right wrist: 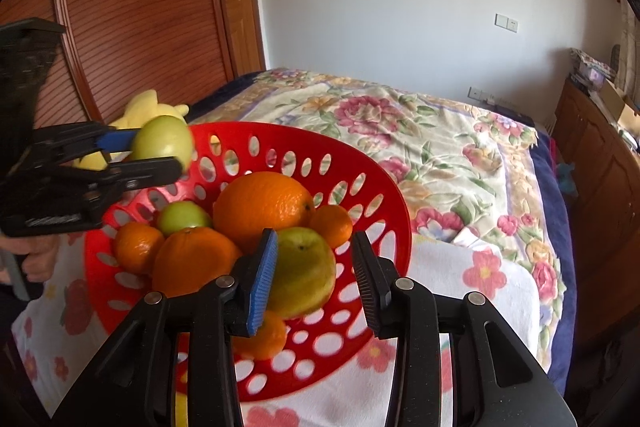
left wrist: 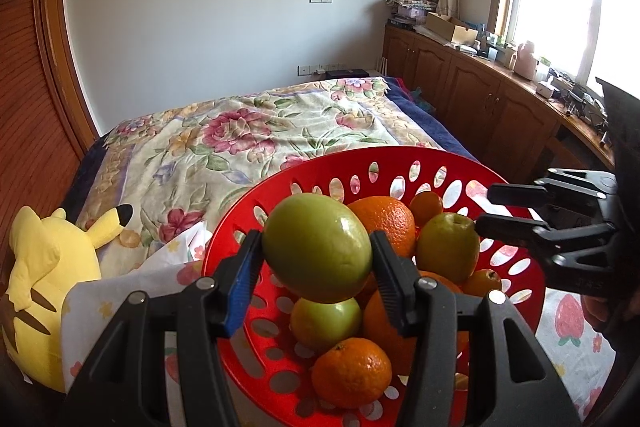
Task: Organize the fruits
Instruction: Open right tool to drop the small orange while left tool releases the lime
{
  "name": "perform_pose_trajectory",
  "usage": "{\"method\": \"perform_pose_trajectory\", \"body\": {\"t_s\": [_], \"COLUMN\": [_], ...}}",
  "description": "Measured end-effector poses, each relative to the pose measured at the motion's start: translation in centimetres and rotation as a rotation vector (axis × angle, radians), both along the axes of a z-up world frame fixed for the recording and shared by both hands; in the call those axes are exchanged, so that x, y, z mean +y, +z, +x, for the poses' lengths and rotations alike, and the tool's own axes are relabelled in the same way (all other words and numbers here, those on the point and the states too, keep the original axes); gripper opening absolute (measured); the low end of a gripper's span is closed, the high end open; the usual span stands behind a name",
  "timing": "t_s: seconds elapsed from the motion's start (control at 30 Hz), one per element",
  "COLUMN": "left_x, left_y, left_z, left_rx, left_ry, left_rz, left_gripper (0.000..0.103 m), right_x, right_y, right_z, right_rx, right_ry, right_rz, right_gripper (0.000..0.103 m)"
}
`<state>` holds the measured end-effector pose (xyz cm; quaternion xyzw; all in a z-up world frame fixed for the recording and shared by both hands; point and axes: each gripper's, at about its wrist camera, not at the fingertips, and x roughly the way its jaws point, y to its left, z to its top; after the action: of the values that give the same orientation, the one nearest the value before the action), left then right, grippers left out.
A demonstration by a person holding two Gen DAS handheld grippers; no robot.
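A red perforated basket (left wrist: pixel 400 155) (right wrist: pixel 280 131) on a flowery white cloth holds oranges, mandarins and green fruits. My left gripper (left wrist: pixel 316 239) (right wrist: pixel 160 151) is shut on a green apple (left wrist: pixel 316 247) (right wrist: pixel 164 143), held in the air over the basket's left rim. My right gripper (right wrist: pixel 316 255) (left wrist: pixel 482 209) reaches in from the right and stands open around a yellow-green fruit (right wrist: pixel 304 271) (left wrist: pixel 448 247) lying in the basket. Its blue pad is against the fruit, while the black pad stands clear of it. A large orange (right wrist: pixel 262 205) (left wrist: pixel 384 223) lies just behind.
A yellow plush toy (left wrist: pixel 48 287) (right wrist: pixel 148 107) lies left of the basket. The bed with a floral blanket (left wrist: pixel 240 131) stretches beyond. Wooden cabinets (left wrist: pixel 460 75) with clutter line the window side. A slatted wooden door (right wrist: pixel 140 7) stands on the left.
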<state>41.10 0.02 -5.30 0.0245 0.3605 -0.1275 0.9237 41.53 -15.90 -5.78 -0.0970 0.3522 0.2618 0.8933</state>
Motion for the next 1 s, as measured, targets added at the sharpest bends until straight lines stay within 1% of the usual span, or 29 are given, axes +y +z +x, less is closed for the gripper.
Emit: {"method": "perform_pose_trajectory", "body": {"t_s": [0.23,0.5,0.57,0.7,0.83,1.0], "left_x": [-0.3,0.0,0.0,0.2,0.2,-0.1], "left_y": [-1.0,-1.3,-1.0,0.3,1.0,1.9], "left_z": [1.1,1.0,0.6,-0.3,-1.9,-4.9], "left_rx": [0.037,0.063,0.047,0.017,-0.007,-0.033], "left_ry": [0.012,0.028,0.036,0.047,0.045,0.039], "left_rz": [0.014,0.014,0.014,-0.018,-0.014,-0.002], "left_gripper": [0.053,0.054,0.055,0.058,0.058,0.059], "right_x": [-0.4,-0.7,-0.7,-0.7,-0.6,-1.0], "right_y": [0.5,0.2,0.2,0.2,0.1,0.3], "right_z": [-2.1,-3.8,-4.0,-4.3,-5.3,-6.9], "right_rx": [-0.008,0.002,0.004,0.009,0.004,0.004], "right_ry": [0.002,-0.014,-0.02,-0.025,-0.029,-0.04], "right_rz": [0.022,0.036,0.04,0.04,0.041,0.062], "right_gripper": [0.038,0.038,0.038,0.038,0.038,0.039]}}
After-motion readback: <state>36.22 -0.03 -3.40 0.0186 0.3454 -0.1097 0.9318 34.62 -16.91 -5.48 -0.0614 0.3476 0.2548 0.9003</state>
